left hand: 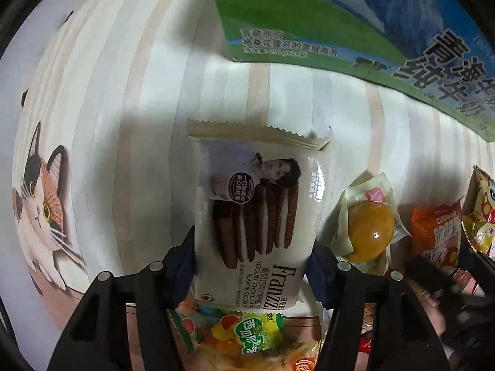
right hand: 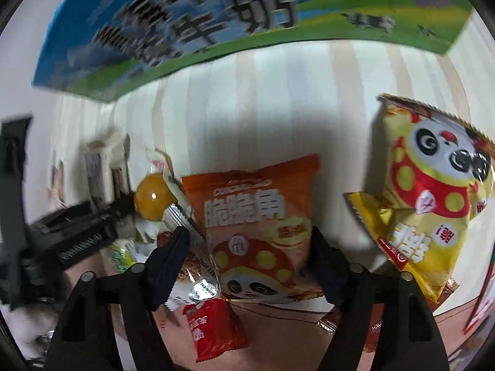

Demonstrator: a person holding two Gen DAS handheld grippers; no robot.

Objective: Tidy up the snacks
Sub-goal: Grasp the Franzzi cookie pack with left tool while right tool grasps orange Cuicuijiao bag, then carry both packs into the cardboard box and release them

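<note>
A white Franzzi chocolate cookie packet lies on the striped tablecloth. My left gripper points down at it, and its dark pads press on the packet's two long sides. In the right wrist view an orange panda snack bag lies flat. My right gripper is shut on it, one pad against each side edge. The same orange bag shows at the right of the left wrist view.
A blue and green milk carton box stands behind. A yellow jelly cup lies between the held packs. A yellow panda bag, a small red packet and a fruit candy bag lie close by.
</note>
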